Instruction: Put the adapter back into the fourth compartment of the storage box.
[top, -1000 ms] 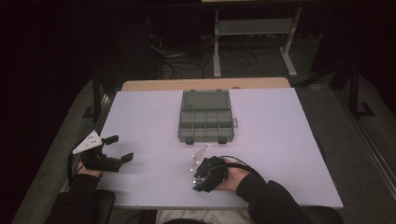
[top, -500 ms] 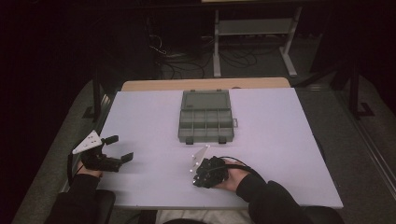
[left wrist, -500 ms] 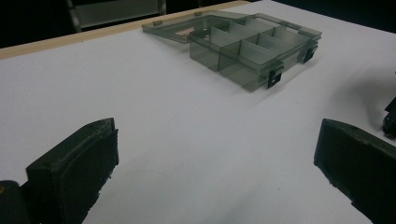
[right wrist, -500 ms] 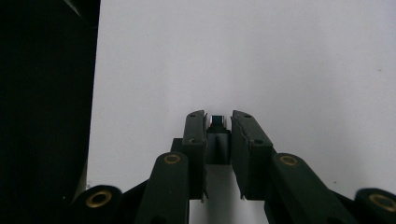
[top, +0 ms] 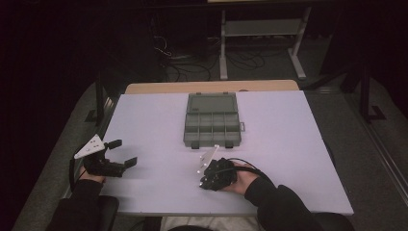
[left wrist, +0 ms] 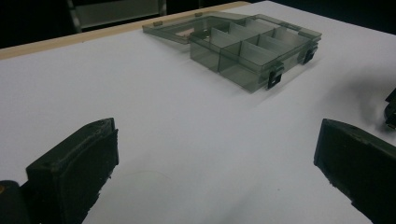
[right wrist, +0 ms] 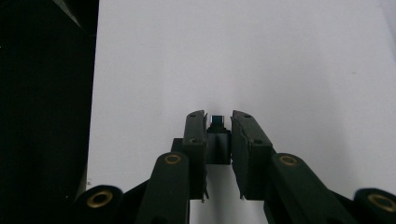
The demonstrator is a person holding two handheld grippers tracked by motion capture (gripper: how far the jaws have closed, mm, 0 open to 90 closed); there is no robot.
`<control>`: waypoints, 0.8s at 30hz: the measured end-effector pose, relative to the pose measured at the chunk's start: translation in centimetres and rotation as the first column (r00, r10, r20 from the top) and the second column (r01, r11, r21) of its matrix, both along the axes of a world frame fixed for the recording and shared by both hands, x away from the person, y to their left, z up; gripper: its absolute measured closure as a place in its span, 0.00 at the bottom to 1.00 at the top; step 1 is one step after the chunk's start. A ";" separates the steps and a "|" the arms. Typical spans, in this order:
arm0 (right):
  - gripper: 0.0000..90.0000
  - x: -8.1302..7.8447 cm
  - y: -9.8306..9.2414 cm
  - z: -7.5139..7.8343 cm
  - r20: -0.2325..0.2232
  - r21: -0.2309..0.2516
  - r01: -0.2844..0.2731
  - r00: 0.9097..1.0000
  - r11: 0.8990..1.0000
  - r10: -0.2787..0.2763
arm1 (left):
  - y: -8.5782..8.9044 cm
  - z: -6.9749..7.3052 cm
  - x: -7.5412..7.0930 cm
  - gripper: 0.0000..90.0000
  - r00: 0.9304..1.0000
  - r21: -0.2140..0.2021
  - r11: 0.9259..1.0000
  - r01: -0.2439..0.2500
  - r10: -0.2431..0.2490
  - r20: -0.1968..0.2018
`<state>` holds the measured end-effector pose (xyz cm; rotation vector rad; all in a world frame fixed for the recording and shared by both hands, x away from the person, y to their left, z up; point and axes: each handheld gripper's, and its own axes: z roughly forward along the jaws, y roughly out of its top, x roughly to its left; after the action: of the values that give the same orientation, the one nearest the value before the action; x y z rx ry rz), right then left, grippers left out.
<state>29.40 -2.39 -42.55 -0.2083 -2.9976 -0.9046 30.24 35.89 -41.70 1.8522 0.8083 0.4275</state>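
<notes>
Right gripper, near the table's front edge in the high view: jaws closed on a small dark block, pinched between the pads just above the white table. The jaws have just been closing, with the block between them; against the earlier high view both hands lie in the same places, and the grey compartment box has not shifted. Left gripper, by the table's left edge: jaws spread wide, nothing between them, over bare surface. The box lies with its lid folded back, toward the far edge, well apart from both grippers. Open tabletop spans between the grippers and to the right of the box.
</notes>
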 end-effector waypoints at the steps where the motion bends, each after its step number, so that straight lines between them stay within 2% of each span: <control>1: 0.83 0.1 -0.1 0.1 0.001 0.001 0.000 1.000 1.000 0.000 | 0.0 0.0 0.0 0.00 1.000 0.000 1.000 0.000 0.000 0.000; 5: 0.83 0.2 -0.3 0.4 0.012 0.002 0.006 1.000 1.000 -0.006 | 0.0 0.0 0.0 0.00 1.000 0.000 1.000 -0.001 0.001 0.000; 6: 0.83 0.4 -0.6 1.1 0.022 0.020 0.015 1.000 1.000 -0.016 | 0.0 0.0 0.0 0.00 1.000 0.000 1.000 -0.002 0.002 0.001; 12: 0.83 0.8 -1.1 1.9 0.030 0.044 0.034 0.999 0.998 -0.035 | 0.0 0.0 0.0 0.00 1.000 0.000 1.000 -0.003 0.003 0.001; 24: 0.83 1.8 -1.8 3.0 0.044 0.048 0.054 0.997 0.997 -0.056 | 0.0 0.0 0.0 0.00 1.000 0.001 1.000 -0.003 0.003 0.000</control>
<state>31.24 -4.23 -39.51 -0.2754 -3.0220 -0.9967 30.25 35.92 -41.70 1.8516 0.8112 0.4301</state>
